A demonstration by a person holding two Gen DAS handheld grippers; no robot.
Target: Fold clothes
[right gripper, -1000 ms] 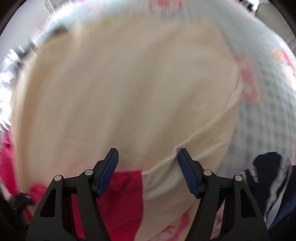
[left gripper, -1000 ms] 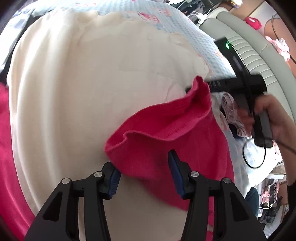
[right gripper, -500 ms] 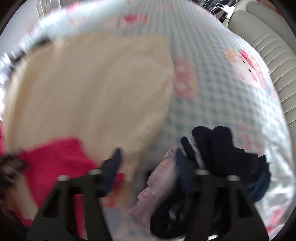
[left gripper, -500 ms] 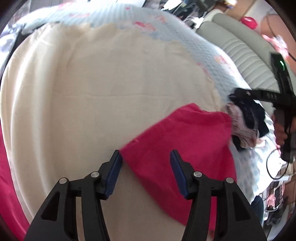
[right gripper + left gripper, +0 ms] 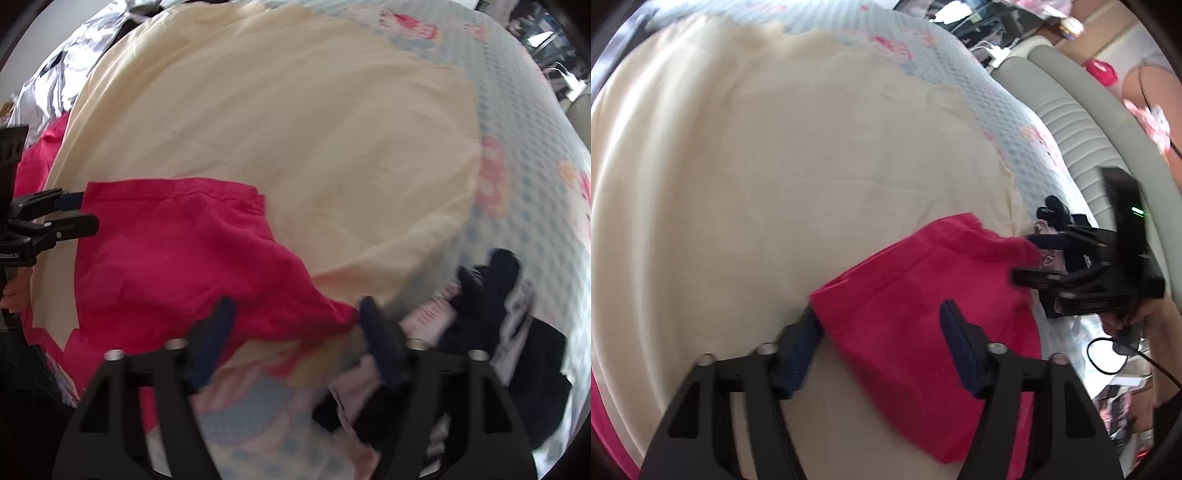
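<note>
Pink garment [image 5: 923, 295] lying folded over a cream cloth [image 5: 757, 166] on the bed. Left gripper [image 5: 882, 332] closing, jaws apart astride its corner. Right gripper [image 5: 295, 325] opening, its jaws gripping nothing.

Hot-pink cloth [image 5: 923, 295] btwn blue finger pads [image 5: 960, 350]; cream garment [image 5: 775, 166] beyond; pale-blue checked sheet [image 5: 535, 166] w/ pink cartoon prints; navy clothes [image 5: 498, 280] right of fingers.

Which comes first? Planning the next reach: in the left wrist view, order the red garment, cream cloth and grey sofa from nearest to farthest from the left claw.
1. Red garment, between its fingers.
2. Cream cloth, spread beyond.
3. Grey sofa, far upper right.
</note>
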